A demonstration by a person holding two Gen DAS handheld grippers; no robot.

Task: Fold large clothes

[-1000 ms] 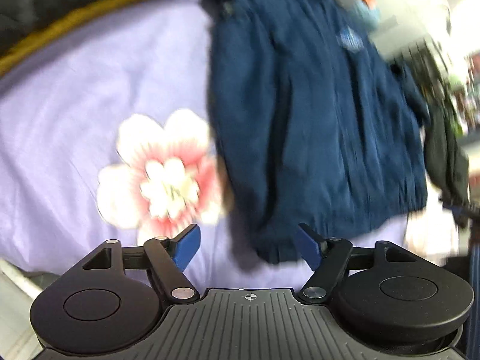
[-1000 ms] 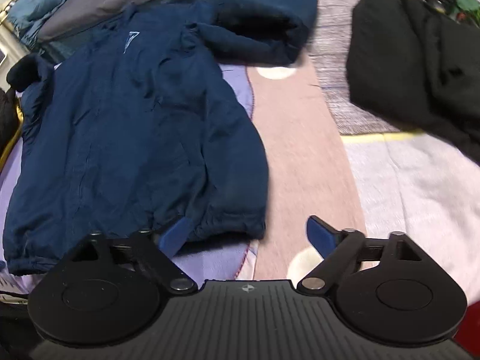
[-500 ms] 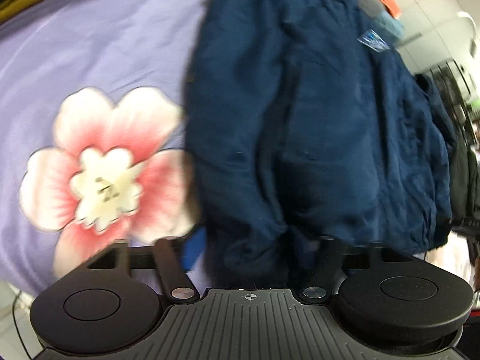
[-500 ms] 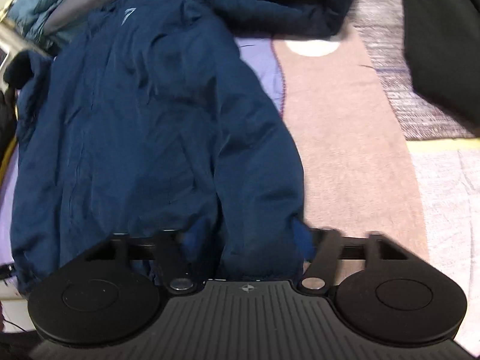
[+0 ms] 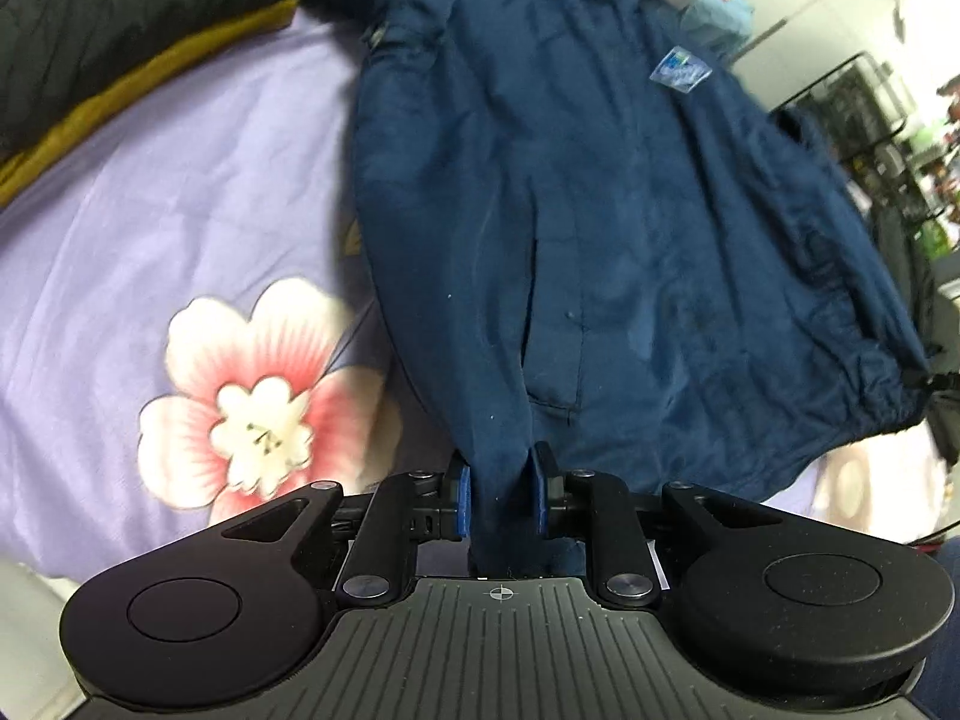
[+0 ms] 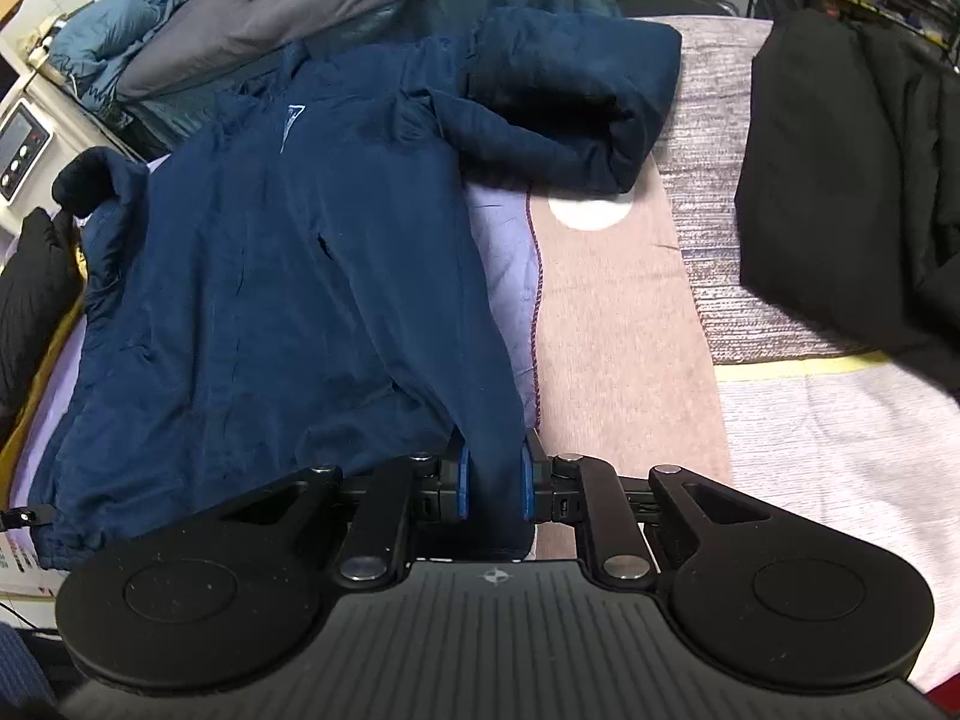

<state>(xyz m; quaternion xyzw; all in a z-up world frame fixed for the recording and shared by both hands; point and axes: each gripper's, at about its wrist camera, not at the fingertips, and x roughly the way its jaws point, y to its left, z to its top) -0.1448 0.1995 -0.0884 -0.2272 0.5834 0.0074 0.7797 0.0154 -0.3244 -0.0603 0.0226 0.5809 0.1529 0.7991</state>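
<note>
Navy jacket (image 6: 288, 300): spread front-up on bed, near hem toward the person; left gripper (image 5: 499, 495) closing on the hem's left corner; right gripper (image 6: 492, 489) closing on its right corner, fabric between both pairs of jaws; corners likely taken to lift hem toward far collar.

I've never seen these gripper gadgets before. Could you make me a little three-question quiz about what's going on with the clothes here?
1. True or false: both grippers have cloth of the navy jacket between their fingers.
2. What lies on the bed right of the jacket in the right wrist view? A) black garment B) red towel C) white pillow
3. Fill in: the printed shape on the lilac sheet is a ____.

Key: 1 true: the left gripper and right gripper are closing on its hem. 2 A, the black garment. 3 flower.
</note>
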